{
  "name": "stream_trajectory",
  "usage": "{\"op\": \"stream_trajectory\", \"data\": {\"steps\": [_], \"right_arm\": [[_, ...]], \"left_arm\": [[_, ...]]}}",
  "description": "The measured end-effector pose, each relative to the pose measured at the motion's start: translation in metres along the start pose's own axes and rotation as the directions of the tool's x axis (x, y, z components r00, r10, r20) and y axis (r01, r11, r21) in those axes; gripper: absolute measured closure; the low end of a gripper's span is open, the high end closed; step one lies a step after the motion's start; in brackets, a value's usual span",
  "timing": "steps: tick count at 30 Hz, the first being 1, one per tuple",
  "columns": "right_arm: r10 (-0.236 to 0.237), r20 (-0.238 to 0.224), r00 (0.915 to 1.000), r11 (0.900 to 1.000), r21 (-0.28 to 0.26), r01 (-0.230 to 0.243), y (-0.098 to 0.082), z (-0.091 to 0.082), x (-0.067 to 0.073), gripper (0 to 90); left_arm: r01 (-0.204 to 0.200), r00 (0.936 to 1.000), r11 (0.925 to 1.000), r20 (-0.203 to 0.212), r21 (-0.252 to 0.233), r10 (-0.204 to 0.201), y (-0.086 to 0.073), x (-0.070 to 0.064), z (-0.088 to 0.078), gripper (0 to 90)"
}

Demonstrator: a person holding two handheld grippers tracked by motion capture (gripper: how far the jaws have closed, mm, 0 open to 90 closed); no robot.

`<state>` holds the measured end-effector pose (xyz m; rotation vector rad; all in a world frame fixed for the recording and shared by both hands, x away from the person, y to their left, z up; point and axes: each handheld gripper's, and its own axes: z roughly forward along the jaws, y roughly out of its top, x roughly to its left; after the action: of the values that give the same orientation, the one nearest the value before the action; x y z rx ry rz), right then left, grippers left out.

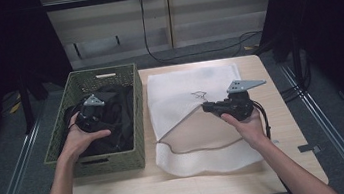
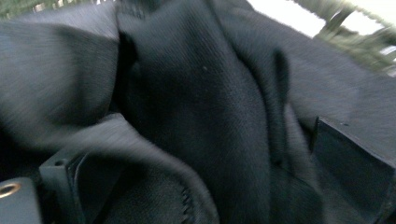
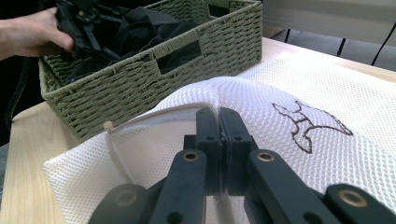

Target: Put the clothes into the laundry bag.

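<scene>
Clearly the right gripper [image 1: 207,106] is clenched on the upper layer of the white mesh laundry bag [image 1: 194,89], its two black jaws pressed flat together in the right gripper view with the mesh edge [image 3: 205,100] pinched and lifted between them, so the bag's mouth gapes toward the person. That bag lies flat on the wooden table [image 1: 182,189], just right of the green woven basket [image 1: 118,162], and a small dark embroidered figure [image 3: 310,123] shows on its top face beside the jaws. The left gripper [image 1: 93,118] sits down inside the basket, its jaws spread wide, one at each lower corner of the left gripper view, with folds of black clothing [image 2: 201,107] bulging between them; the pads do not visibly press on the cloth. The black clothing fills the basket's interior, heaped against its far and right walls. The person's left hand [image 1: 81,139] wraps the gripper body above the basket's near wall.
</scene>
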<state>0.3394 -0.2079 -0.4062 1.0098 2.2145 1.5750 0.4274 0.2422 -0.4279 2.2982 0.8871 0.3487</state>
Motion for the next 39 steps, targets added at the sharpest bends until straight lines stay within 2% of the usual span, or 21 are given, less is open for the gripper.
{"op": "stream_trajectory", "data": {"steps": [2, 3, 4, 5, 8, 9, 11, 12, 13, 15, 17, 20, 22, 25, 28, 31, 32, 34, 35, 37, 39], "right_arm": [[-0.001, -0.002, 1.0000, 1.000, 0.002, 0.001, 0.000, 0.000, 0.000, 88.3], [-0.001, -0.001, 1.0000, 1.000, 0.002, 0.001, 0.000, 0.000, 0.000, 88.2], [-0.001, -0.001, 1.0000, 1.000, 0.002, 0.001, 0.000, 0.000, 0.000, 88.2], [0.000, -0.001, 1.0000, 1.000, 0.002, 0.000, 0.000, 0.000, 0.000, 88.2], [0.001, -0.002, 1.0000, 1.000, 0.002, -0.001, 0.000, 0.000, -0.001, 88.2], [0.002, -0.002, 1.0000, 1.000, 0.002, -0.002, 0.000, 0.000, -0.001, 88.2], [0.002, -0.001, 1.0000, 1.000, 0.005, -0.002, -0.001, 0.000, -0.001, 88.2], [0.002, -0.001, 1.0000, 1.000, 0.005, -0.002, -0.001, 0.000, -0.001, 88.2], [0.001, 0.000, 1.0000, 1.000, 0.006, -0.001, -0.001, 0.000, -0.001, 88.2], [0.002, 0.000, 1.0000, 1.000, 0.009, -0.002, -0.001, 0.001, -0.001, 88.2], [0.004, -0.002, 1.0000, 1.000, 0.012, -0.004, -0.002, 0.002, -0.001, 88.2], [0.004, -0.004, 1.0000, 1.000, 0.014, -0.004, -0.002, 0.003, -0.001, 88.2], [0.004, -0.006, 1.0000, 1.000, 0.014, -0.004, -0.002, 0.004, -0.001, 88.3], [0.004, -0.004, 1.0000, 1.000, 0.020, -0.004, -0.003, 0.004, -0.001, 88.2], [0.011, -0.002, 0.9999, 1.000, 0.019, -0.011, -0.003, 0.003, -0.001, 88.3], [0.010, -0.003, 0.9999, 1.000, 0.025, -0.010, -0.003, 0.004, -0.001, 88.3], [0.011, -0.004, 0.9999, 1.000, 0.026, -0.011, -0.003, 0.004, -0.001, 88.3], [0.010, -0.003, 0.9999, 1.000, 0.026, -0.010, -0.004, 0.005, -0.002, 88.3], [0.010, -0.001, 0.9999, 1.000, 0.028, -0.010, -0.004, 0.005, -0.002, 88.3], [0.009, -0.002, 1.0000, 1.000, 0.028, -0.009, -0.004, 0.005, -0.002, 88.3], [0.012, -0.002, 0.9999, 0.999, 0.030, -0.012, -0.004, 0.006, -0.002, 88.3]], "left_arm": [[0.005, 1.0000, 0.9999, 0.004, 0.016, -0.005, -0.001, 0.000, 0.004, 2.3], [0.002, 0.9996, 0.9990, -0.028, 0.045, 0.000, -0.003, 0.002, 0.007, 1.1], [0.002, 0.9996, 0.9990, -0.028, 0.045, 0.000, -0.003, 0.002, 0.007, 1.0], [0.026, 0.9967, 0.9966, -0.079, 0.078, -0.019, -0.005, 0.008, 0.008, 1.0], [0.058, 0.9924, 0.9947, -0.113, 0.085, -0.048, -0.007, 0.014, 0.008, 1.2], [0.084, 0.9902, 0.9936, -0.118, 0.075, -0.075, -0.008, 0.014, 0.009, 1.1], [0.075, 0.9924, 0.9938, -0.104, 0.082, -0.066, -0.009, 0.014, 0.011, 0.1], [0.070, 0.9946, 0.9937, -0.083, 0.088, -0.062, -0.009, 0.012, 0.013, 0.1], [0.060, 0.9980, 0.9913, -0.024, 0.117, -0.058, -0.009, 0.011, 0.015, 0.3], [0.041, 0.9970, 0.9895, 0.059, 0.139, -0.050, -0.011, 0.010, 0.019, 2.8], [0.010, 0.9829, 0.9900, 0.181, 0.141, -0.036, -0.011, 0.007, 0.023, 0.0], [0.018, 0.9874, 0.9885, 0.153, 0.150, -0.041, -0.011, 0.007, 0.026, 0.0], [-0.002, 0.9948, 0.9876, 0.101, 0.157, -0.014, -0.012, 0.006, 0.029, 0.0], [-0.032, 0.9995, 0.9776, 0.010, 0.208, 0.031, -0.012, 0.003, 0.037, 0.0], [0.024, 0.9996, 0.9727, -0.022, 0.231, -0.020, -0.013, 0.005, 0.039, 0.1], [0.024, 0.9996, 0.9683, -0.022, 0.249, -0.019, -0.012, 0.006, 0.039, 0.2], [0.039, 0.9992, 0.9683, -0.007, 0.247, -0.038, -0.013, 0.004, 0.040, 0.2], [0.022, 0.9981, 0.9623, 0.050, 0.271, -0.037, -0.013, 0.005, 0.041, 0.1], [0.018, 0.9975, 0.9547, 0.060, 0.297, -0.037, -0.012, 0.003, 0.042, 0.0], [0.019, 0.9970, 0.9573, 0.066, 0.288, -0.040, -0.013, 0.003, 0.043, 0.0], [0.039, 0.9961, 0.9520, 0.064, 0.304, -0.061, -0.012, 0.003, 0.044, 0.0]]}}
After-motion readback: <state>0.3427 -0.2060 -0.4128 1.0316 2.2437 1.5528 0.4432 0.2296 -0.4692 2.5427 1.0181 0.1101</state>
